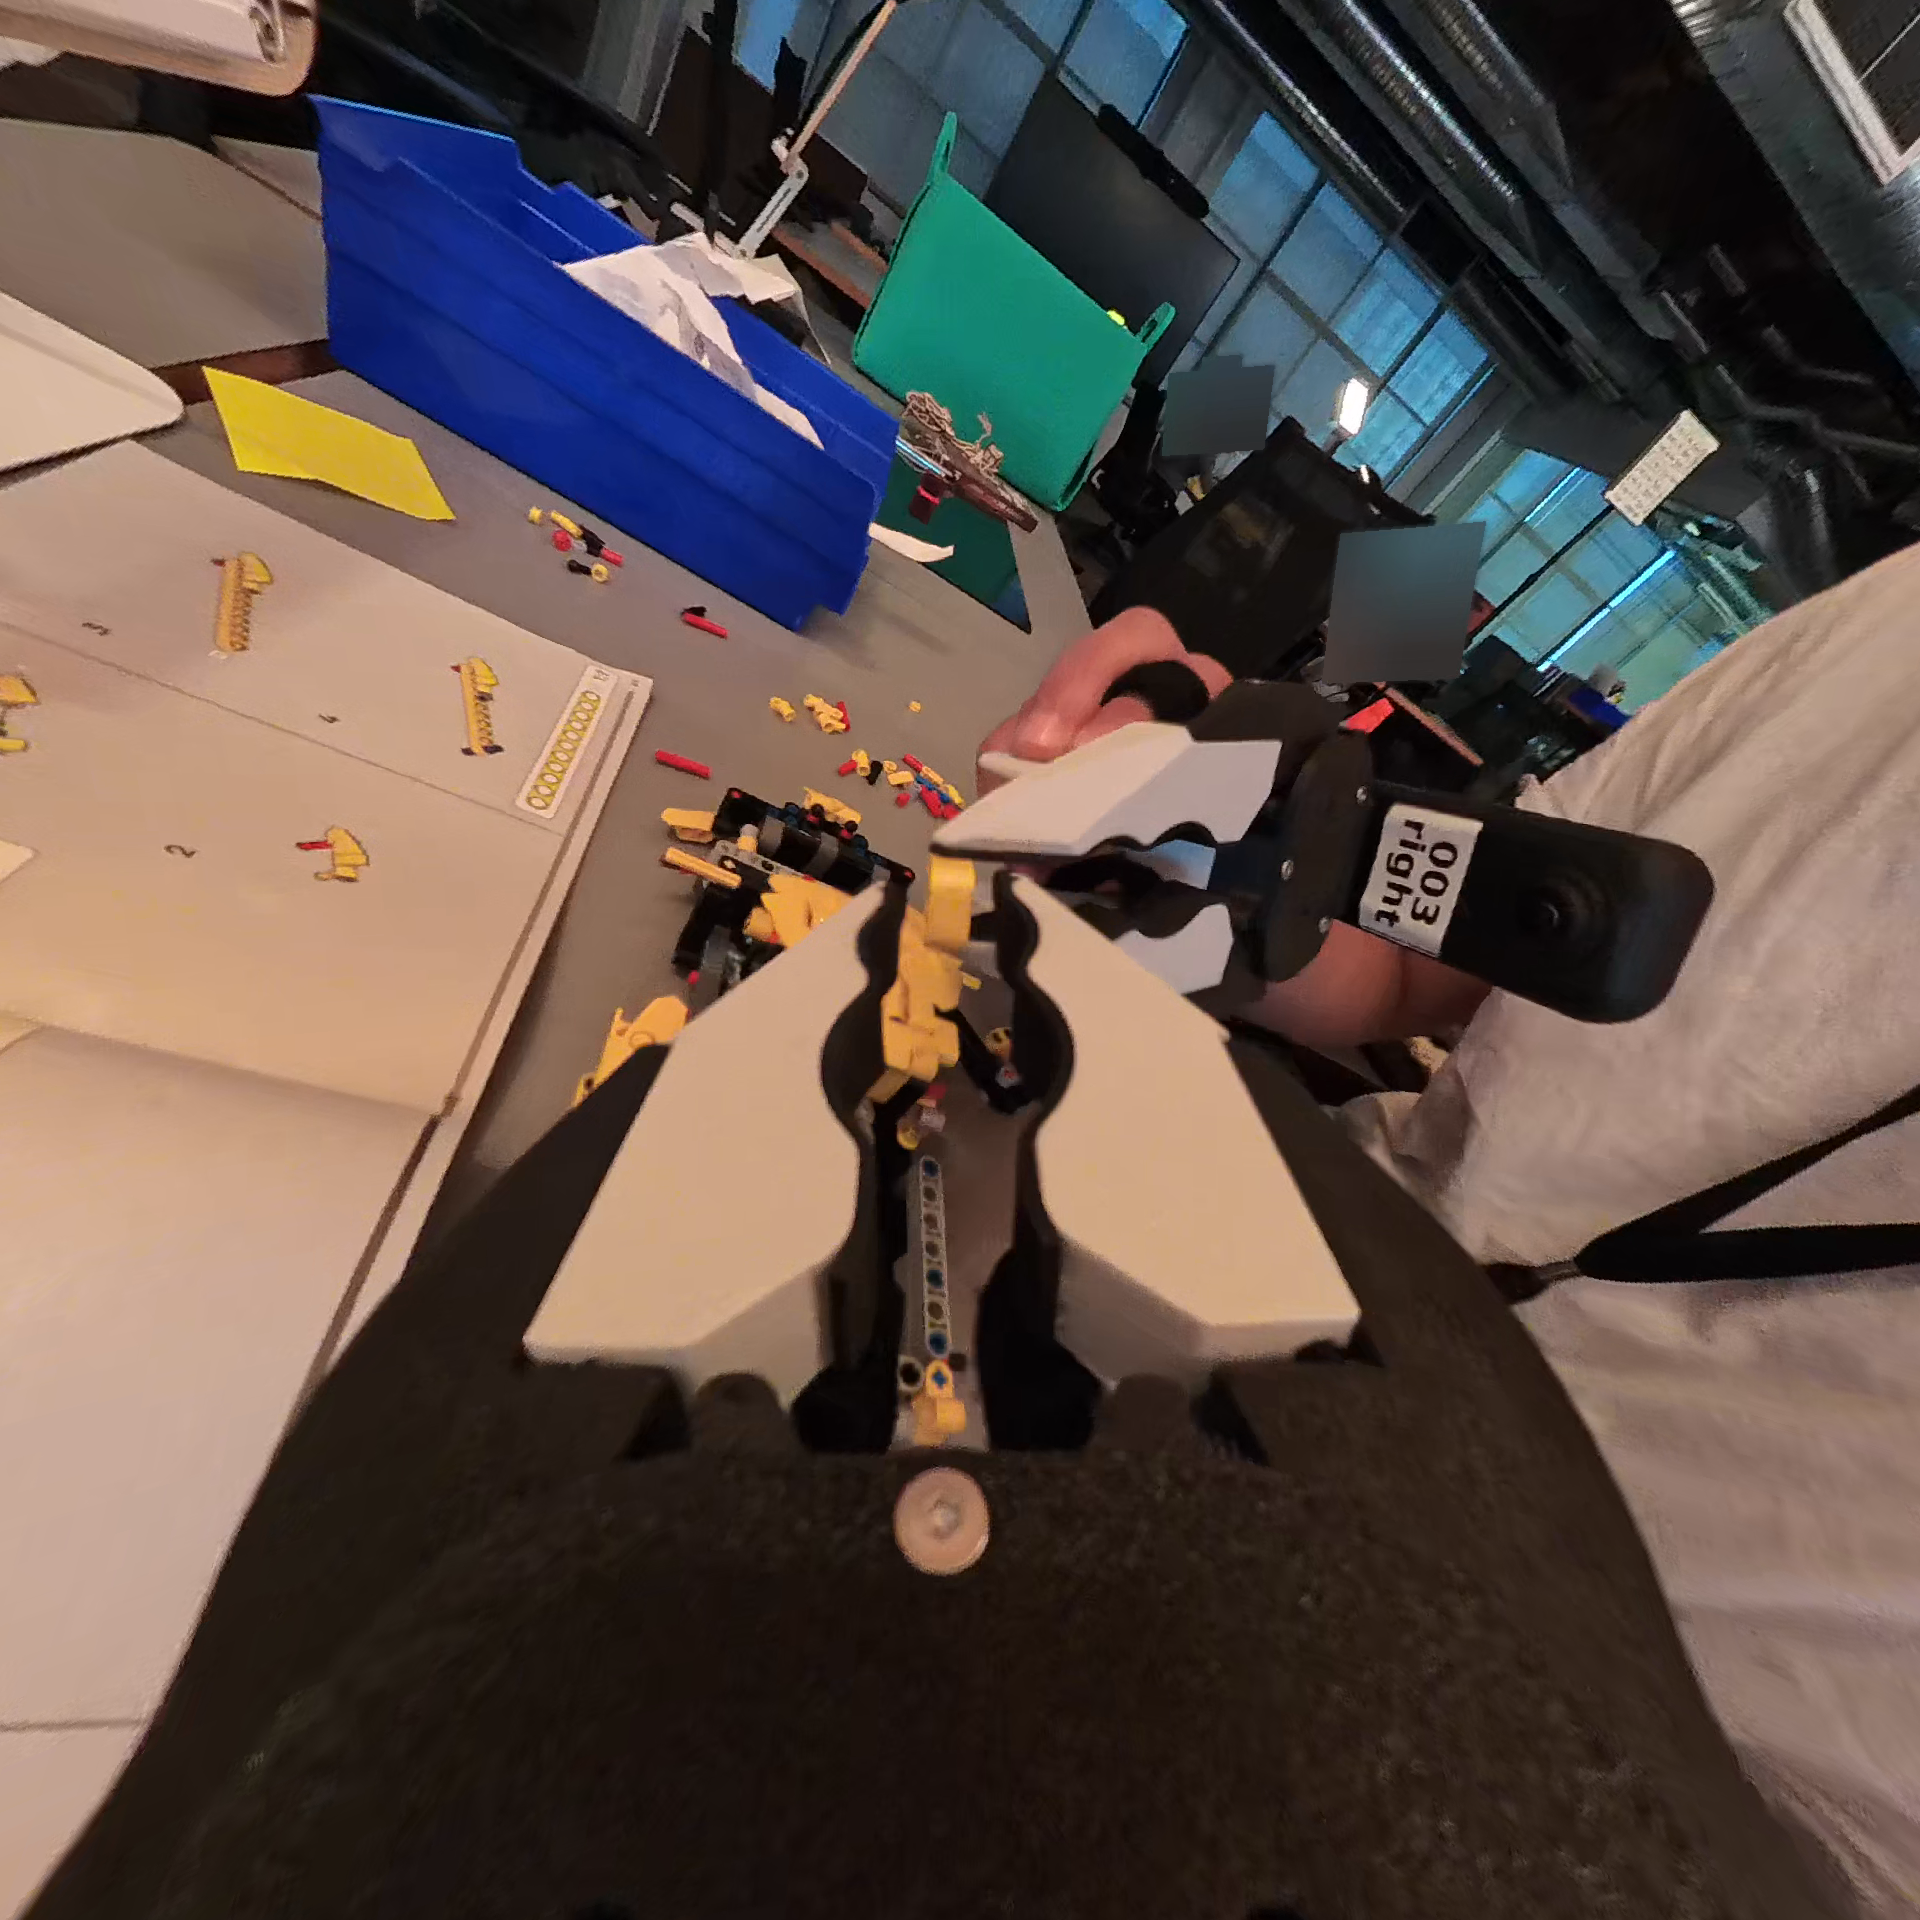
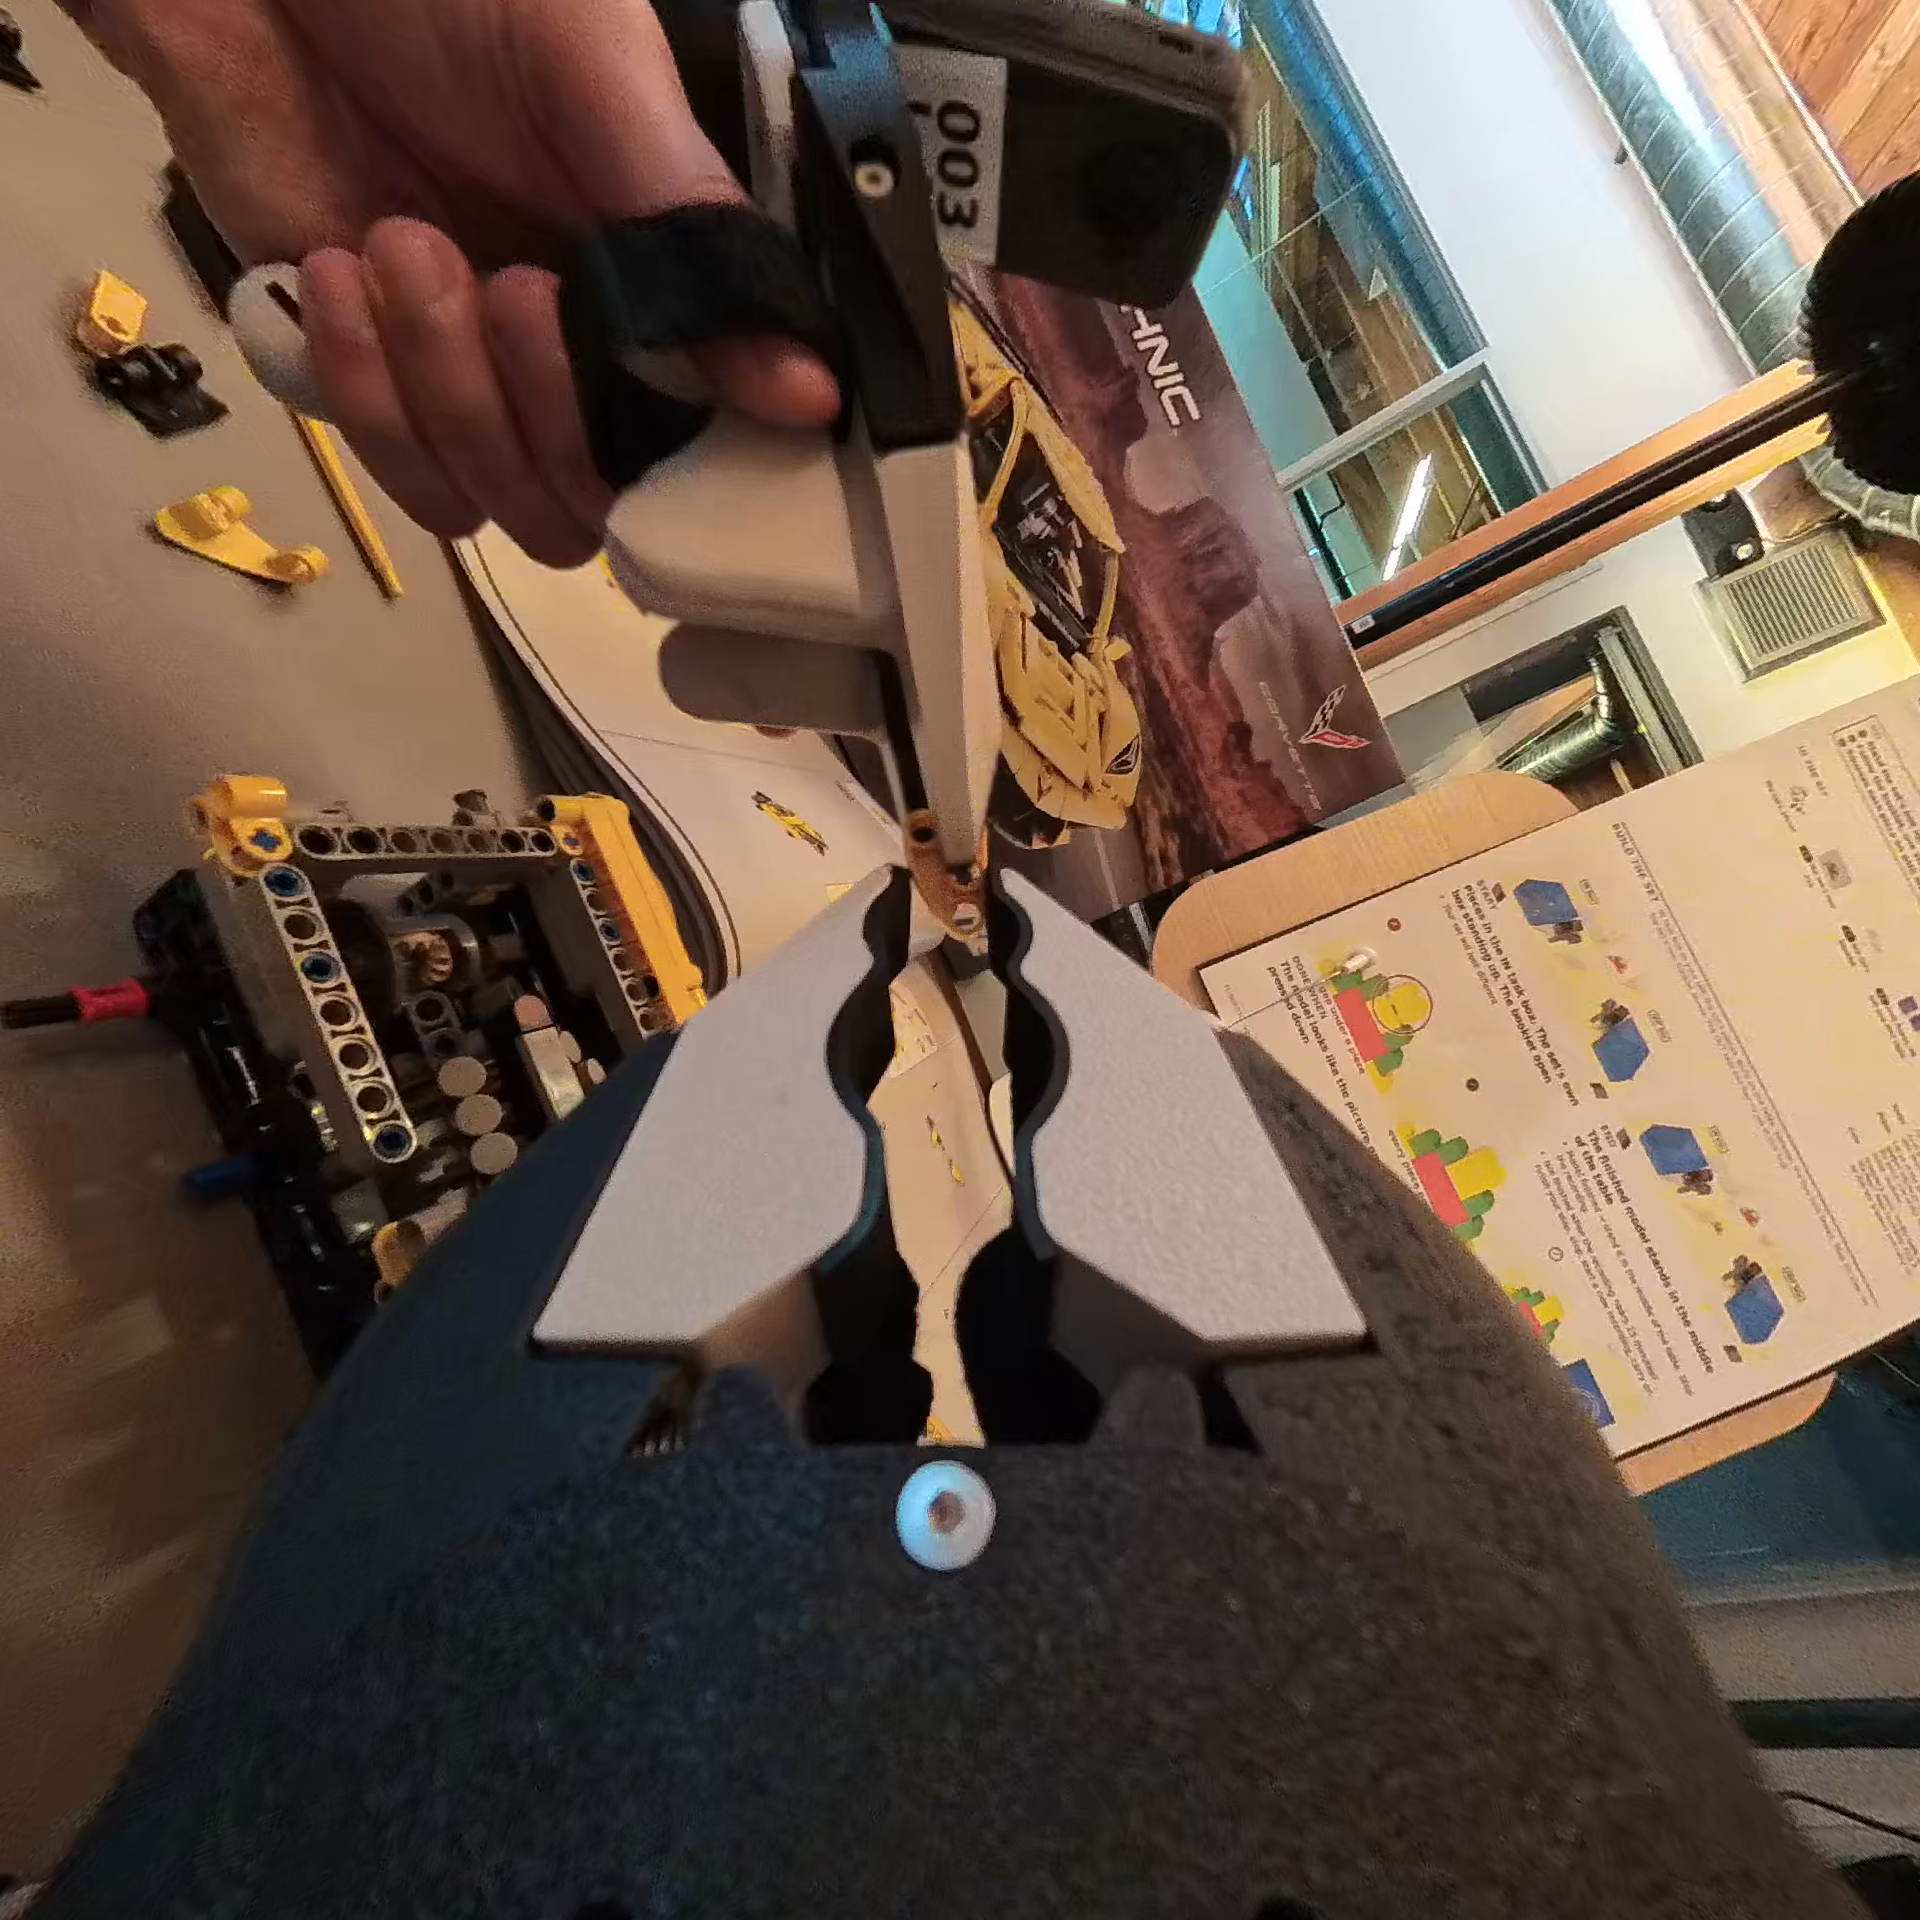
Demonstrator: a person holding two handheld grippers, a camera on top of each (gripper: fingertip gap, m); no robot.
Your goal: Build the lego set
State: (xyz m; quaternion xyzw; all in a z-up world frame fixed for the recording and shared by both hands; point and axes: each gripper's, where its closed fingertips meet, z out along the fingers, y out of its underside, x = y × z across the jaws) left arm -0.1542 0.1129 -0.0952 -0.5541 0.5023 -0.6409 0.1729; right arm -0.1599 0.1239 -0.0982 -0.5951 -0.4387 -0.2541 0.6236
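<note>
- Grey table (image 1: 727,665) in a dim workshop with tall windows behind carries the whole job.
- Held just above it, over the model, a small yellow lego piece (image 1: 925,987) sits where both tools meet.
- The left gripper (image 1: 948,894) is clamped on the piece, its pale fingers (image 1: 727,1122) nearly together with the yellow part filling the gap.
- The right gripper (image 2: 948,883) comes in from the side. Its tips are pinched on the far end of the same piece, and a hand (image 1: 1081,686) is wrapped round its handle.
- From the right wrist, the left tool and the hand (image 2: 416,208) gripping it block most of the piece, so only a small yellow end with a hole shows.
- The piece is narrow and knobbly, yellow with a few dark bits. Finer detail is too blurred to tell.
- Its long axis runs along the left fingers, away from that camera, with the far end towards the right tips.
- Just beside it lies the half-built model (image 2: 416,997) of grey holed beams, black frame and yellow edges.
- Loose pieces (image 1: 894,774) in yellow, red and black are scattered near the model.
- An open instruction booklet (image 1: 312,831) lies to one side, and a yellow sheet (image 1: 322,442) lies beyond it.
- Farther off stand a blue bin (image 1: 582,395), a green bag (image 1: 997,343), the set's box (image 2: 1143,623) and a printed sheet on a board (image 2: 1558,1039).
</note>
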